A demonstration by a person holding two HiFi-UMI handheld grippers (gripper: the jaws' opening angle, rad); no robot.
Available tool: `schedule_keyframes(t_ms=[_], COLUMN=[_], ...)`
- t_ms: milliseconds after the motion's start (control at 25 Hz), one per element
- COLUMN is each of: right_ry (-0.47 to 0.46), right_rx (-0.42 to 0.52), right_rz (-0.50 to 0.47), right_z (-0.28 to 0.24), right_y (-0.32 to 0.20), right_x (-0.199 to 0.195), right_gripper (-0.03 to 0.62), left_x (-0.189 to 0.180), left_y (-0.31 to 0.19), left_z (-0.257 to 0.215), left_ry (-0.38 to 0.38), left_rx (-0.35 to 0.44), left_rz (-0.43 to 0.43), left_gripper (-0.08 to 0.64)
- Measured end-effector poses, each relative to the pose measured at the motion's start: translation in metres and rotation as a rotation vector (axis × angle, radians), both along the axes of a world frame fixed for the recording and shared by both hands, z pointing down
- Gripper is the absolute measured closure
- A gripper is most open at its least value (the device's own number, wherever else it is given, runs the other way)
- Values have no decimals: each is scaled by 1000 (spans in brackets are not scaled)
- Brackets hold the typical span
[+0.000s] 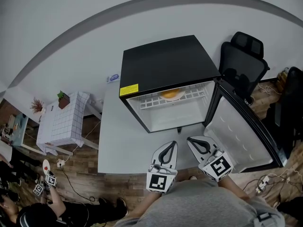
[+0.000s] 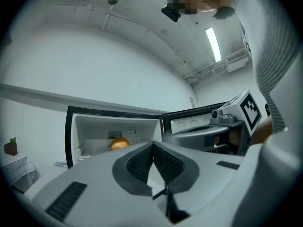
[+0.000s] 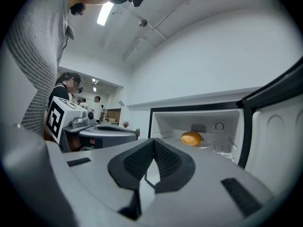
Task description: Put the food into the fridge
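The little black fridge (image 1: pixel 165 63) stood on the white table (image 1: pixel 118 145) with its door (image 1: pixel 239 134) swung wide open to the right. Its white inside faced the person. A white wire shelf (image 1: pixel 151 100) ran across the upper part of the cabinet. The food (image 1: pixel 171 94), a single round golden-orange piece, lay on that shelf toward the back wall, well apart from both grippers. The door's inner face showed its pale moulded lining. In front of the opening, over the table's near edge, the left gripper (image 1: pixel 173 145) and the right gripper (image 1: pixel 191 140) were side by side, both pointing into the fridge. Each had its dark ribbed jaws closed tip to tip, gripping nothing.
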State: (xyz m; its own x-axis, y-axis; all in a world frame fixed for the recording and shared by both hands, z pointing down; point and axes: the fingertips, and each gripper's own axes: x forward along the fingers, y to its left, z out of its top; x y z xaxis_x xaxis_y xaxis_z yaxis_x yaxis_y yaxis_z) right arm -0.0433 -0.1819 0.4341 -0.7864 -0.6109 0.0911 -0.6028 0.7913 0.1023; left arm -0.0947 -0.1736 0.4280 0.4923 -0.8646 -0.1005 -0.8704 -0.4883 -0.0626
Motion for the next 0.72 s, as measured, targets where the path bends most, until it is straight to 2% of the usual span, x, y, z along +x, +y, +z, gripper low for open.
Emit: schedule_keyframes(t_ms=[80, 240, 440, 720], right_ry=[4, -47, -47, 2], right_rx=[-3, 43, 40, -10], right_rz=[5, -29, -22, 31], right_z=[1, -4, -3, -1], right_y=[-1, 1, 0, -7], right_x=[1, -1, 1, 8], right_gripper=[580, 580, 580, 580], left_x=[0, 2, 4, 7], left_y=[0, -1, -2, -6], left_z=[0, 1, 7, 3], left_ry=[-1, -2, -15, -1], left_rx=[3, 0, -21, -13], left_rz=[1, 2, 12, 19], left_gripper=[549, 549, 549, 549])
